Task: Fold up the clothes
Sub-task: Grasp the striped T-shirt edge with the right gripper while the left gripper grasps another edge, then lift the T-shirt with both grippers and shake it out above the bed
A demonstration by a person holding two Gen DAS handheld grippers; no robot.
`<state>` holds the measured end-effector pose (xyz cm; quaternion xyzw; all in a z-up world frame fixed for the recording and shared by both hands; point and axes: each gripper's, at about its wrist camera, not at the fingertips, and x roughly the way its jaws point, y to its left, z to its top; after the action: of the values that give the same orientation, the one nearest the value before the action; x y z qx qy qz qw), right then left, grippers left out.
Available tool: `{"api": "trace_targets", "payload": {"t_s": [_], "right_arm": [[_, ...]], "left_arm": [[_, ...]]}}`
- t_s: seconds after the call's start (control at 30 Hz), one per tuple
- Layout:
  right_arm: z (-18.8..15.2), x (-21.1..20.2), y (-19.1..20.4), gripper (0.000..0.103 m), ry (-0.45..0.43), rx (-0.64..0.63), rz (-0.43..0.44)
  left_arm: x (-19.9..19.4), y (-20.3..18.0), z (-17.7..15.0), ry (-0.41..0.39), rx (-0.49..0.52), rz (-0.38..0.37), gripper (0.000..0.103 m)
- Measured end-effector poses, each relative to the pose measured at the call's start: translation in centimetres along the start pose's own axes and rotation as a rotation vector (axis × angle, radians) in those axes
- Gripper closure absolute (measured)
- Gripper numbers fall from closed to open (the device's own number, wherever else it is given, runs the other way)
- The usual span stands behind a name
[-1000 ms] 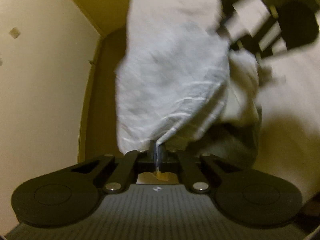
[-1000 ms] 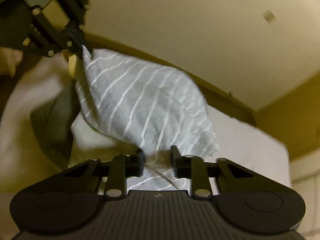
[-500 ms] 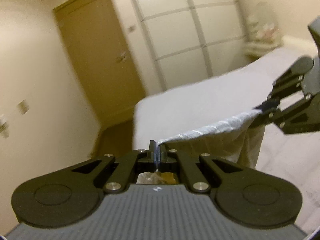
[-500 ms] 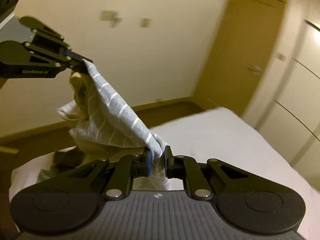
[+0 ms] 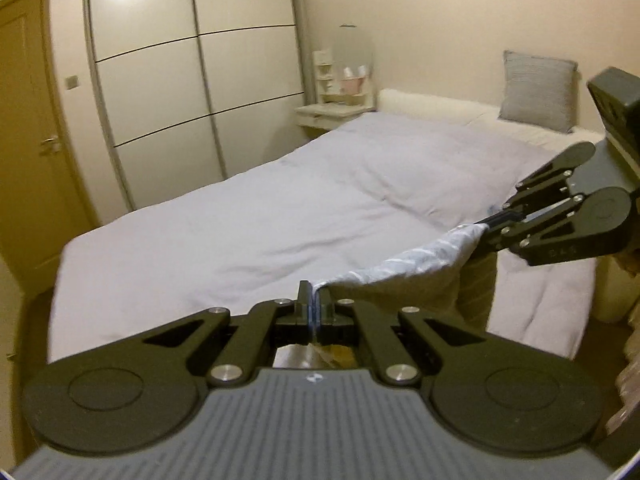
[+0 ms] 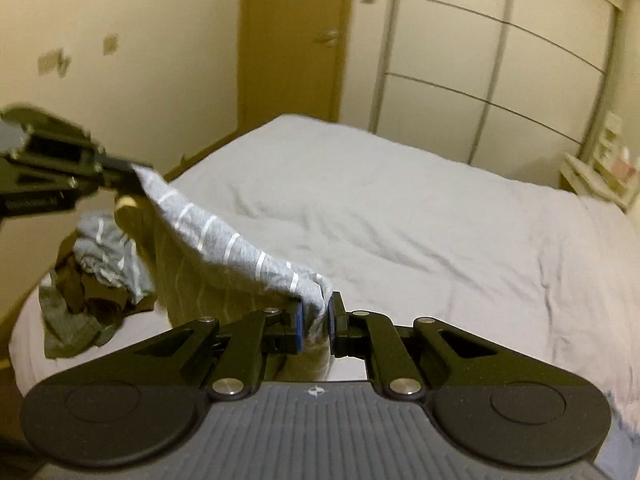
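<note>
L tongs (image 5: 313,308) and R tongs (image 6: 316,322) each clamp a corner of the striped grey garment (image 6: 224,248) — stretched between them above the bed (image 5: 260,216). More clothes (image 6: 96,276) lie heaped nearby.

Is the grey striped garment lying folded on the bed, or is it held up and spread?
Held up and spread: the grey striped garment hangs stretched between the left tongs and the right tongs, above the bed.

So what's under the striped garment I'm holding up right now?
The striped garment hangs between both grippers over the bed, whose pale cover shows beyond it. A pile of clothes lies beside it. The cover directly beneath the hanging cloth is hidden.
</note>
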<state>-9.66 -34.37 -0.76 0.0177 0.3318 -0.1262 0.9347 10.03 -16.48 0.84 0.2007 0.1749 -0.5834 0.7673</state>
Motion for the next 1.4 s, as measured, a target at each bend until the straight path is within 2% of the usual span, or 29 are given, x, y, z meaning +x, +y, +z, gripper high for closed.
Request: {"api": "trace_targets", "payload": {"t_s": [0.1, 0.17, 0.2, 0.23, 0.27, 0.3, 0.4, 0.47, 0.53, 0.7, 0.8, 0.87, 0.93, 1.0, 1.07, 1.1, 1.13, 1.17, 1.2, 1.23, 1.27, 1.4], "right_arm": [[-0.6, -0.4, -6.8, 0.093, -0.018, 0.041, 0.008], [-1.0, 1.1, -11.4, 0.092, -0.007, 0.059, 0.003], [-1.4, 2.3, -13.6, 0.091, 0.011, 0.064, -0.013], [-1.8, 3.8, -15.9, 0.079, 0.04, 0.066, -0.041], [-2.3, 5.0, -18.0, 0.069, 0.063, 0.07, -0.067], [-2.9, 5.8, -19.8, 0.068, 0.077, 0.073, -0.092], [-4.3, 7.4, -22.7, 0.063, 0.092, 0.097, -0.111], [-5.4, 8.6, -23.0, 0.052, 0.116, 0.124, -0.092], [-7.0, 10.0, -23.0, 0.048, 0.156, 0.146, -0.068], [-12.1, 13.6, -19.9, 0.044, 0.316, 0.119, 0.012], [-14.3, 15.9, -17.4, 0.036, 0.379, 0.081, 0.059], [-15.0, 18.1, -16.1, 0.029, 0.385, 0.105, 0.096], [-15.5, 20.8, -15.2, 0.029, 0.402, 0.16, 0.121], [-15.8, 23.2, -14.7, 0.029, 0.417, 0.224, 0.108], [-16.0, 25.3, -14.4, 0.032, 0.428, 0.281, 0.086], [-16.2, 25.8, -14.5, 0.035, 0.432, 0.297, 0.064], [-16.3, 26.1, -14.9, 0.054, 0.442, 0.316, 0.047], [-16.2, 26.1, -15.4, 0.08, 0.451, 0.332, 0.034], [-16.1, 25.8, -16.0, 0.098, 0.461, 0.343, 0.027], [-16.0, 25.3, -16.7, 0.102, 0.464, 0.352, 0.02], [-15.8, 24.5, -17.5, 0.102, 0.458, 0.354, 0.013], [-14.3, 20.0, -21.3, 0.102, 0.405, 0.333, -0.037]], "left_arm": [[5.2, -3.3, 3.1, 0.013, -0.034, -0.012, 0.103], [10.2, -5.0, 5.4, 0.047, -0.048, 0.0, 0.101], [13.1, -6.0, 6.3, 0.069, -0.051, 0.01, 0.094], [15.7, -6.6, 6.9, 0.096, -0.065, 0.029, 0.089], [18.2, -7.1, 7.5, 0.125, -0.083, 0.049, 0.071], [20.8, -7.5, 7.9, 0.158, -0.115, 0.075, 0.066], [24.4, -7.4, 6.4, 0.249, -0.192, 0.175, 0.067], [25.4, -7.7, 4.9, 0.296, -0.271, 0.201, 0.062], [25.4, -7.0, 2.0, 0.351, -0.343, 0.206, 0.059], [25.9, -7.2, -6.5, 0.517, -0.42, 0.171, 0.056], [28.7, -7.4, -9.9, 0.585, -0.406, 0.104, 0.052], [30.5, -7.8, -11.9, 0.616, -0.381, 0.069, 0.052], [31.3, -7.8, -13.9, 0.614, -0.344, 0.025, 0.05], [32.4, -8.4, -15.4, 0.607, -0.28, -0.011, 0.05], [34.0, -9.4, -16.4, 0.589, -0.213, -0.033, 0.05], [35.0, -9.7, -16.6, 0.584, -0.19, -0.037, 0.053], [35.5, -9.8, -16.8, 0.583, -0.183, -0.041, 0.057], [36.1, -9.8, -16.9, 0.583, -0.18, -0.045, 0.071], [36.6, -9.7, -16.9, 0.586, -0.194, -0.051, 0.081], [36.6, -9.2, -16.5, 0.59, -0.207, -0.053, 0.097], [36.4, -8.8, -16.1, 0.588, -0.216, -0.053, 0.099], [32.1, -7.5, -12.0, 0.493, -0.205, -0.02, 0.103]]}}
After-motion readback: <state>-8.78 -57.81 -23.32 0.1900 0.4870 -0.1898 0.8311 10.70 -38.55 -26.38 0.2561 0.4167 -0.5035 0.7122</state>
